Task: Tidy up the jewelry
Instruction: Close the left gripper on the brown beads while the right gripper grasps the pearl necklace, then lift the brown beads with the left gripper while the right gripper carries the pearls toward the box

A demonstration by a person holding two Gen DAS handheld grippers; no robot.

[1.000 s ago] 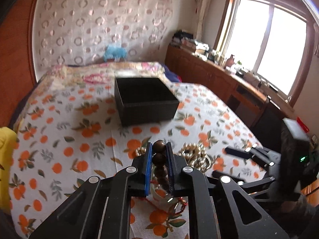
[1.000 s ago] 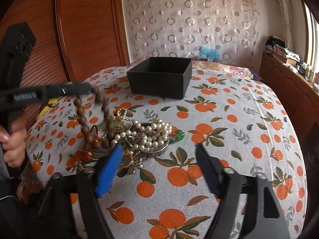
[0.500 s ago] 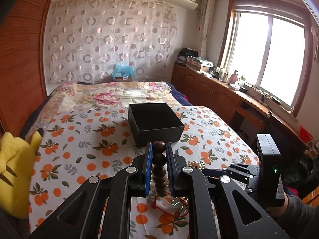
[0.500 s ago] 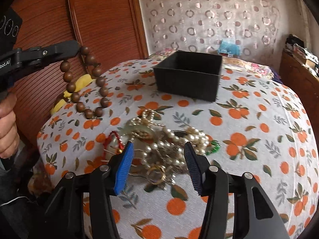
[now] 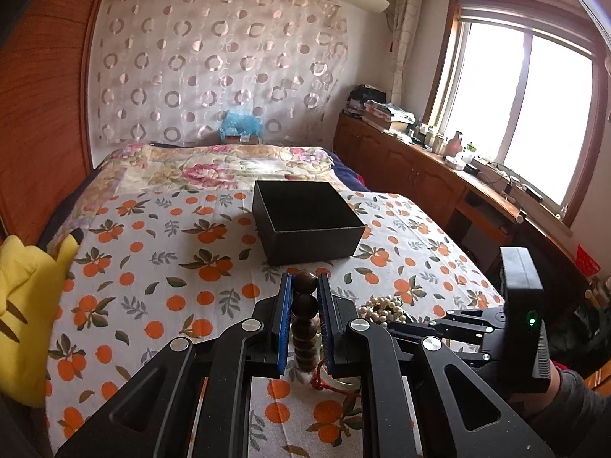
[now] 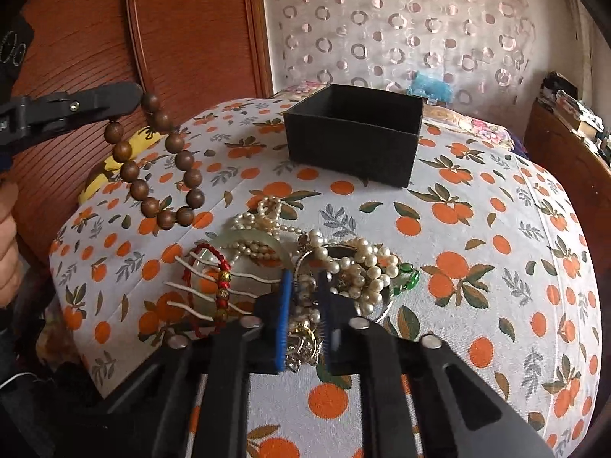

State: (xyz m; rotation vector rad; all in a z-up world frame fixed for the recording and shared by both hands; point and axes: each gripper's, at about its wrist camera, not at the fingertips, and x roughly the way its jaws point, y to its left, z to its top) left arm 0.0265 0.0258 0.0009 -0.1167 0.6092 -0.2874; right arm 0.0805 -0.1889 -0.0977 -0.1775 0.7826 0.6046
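My left gripper (image 5: 304,283) is shut on a brown wooden bead bracelet (image 5: 304,320) and holds it in the air; the bracelet hangs as a loop in the right wrist view (image 6: 160,168), left of the pile. An open black box (image 5: 307,221) stands on the orange-print cloth beyond it, and shows in the right wrist view (image 6: 355,133). My right gripper (image 6: 305,278) has closed on a gold and pearl piece in the jewelry pile (image 6: 336,263). A red cord bracelet (image 6: 217,286) and a pale jade bangle (image 6: 248,238) lie in the pile's left part.
A yellow plush toy (image 5: 26,305) lies at the bed's left edge. A wooden wardrobe (image 6: 114,19) stands to the left. A wooden counter (image 5: 439,175) under the window runs along the right. The flowered quilt (image 5: 214,168) lies behind the box.
My left gripper has lifted the wooden bead bracelet clear of the pile and risen. My right gripper has moved down into the pile and closed from wide open onto jewelry.
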